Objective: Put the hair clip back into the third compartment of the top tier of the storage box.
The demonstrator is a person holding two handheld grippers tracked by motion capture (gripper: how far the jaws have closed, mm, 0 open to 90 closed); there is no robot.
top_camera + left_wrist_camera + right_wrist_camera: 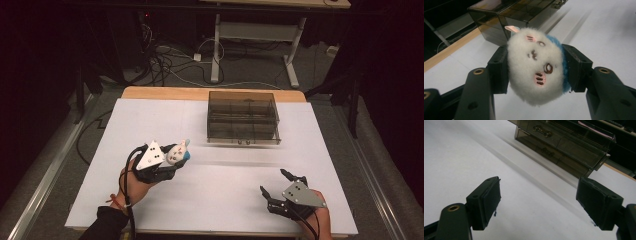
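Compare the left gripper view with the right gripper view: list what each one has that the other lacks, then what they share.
Left gripper view alone: a white plush toy with an embroidered face, a pink ear and a blue back, squeezed between the left claw pads.

Right gripper view alone: the right claw, jaws wide apart with nothing but bare surface between them, and the drawer fronts with handles.

Both: the smoky transparent drawer box and the white table cover with the wooden edge beyond it.
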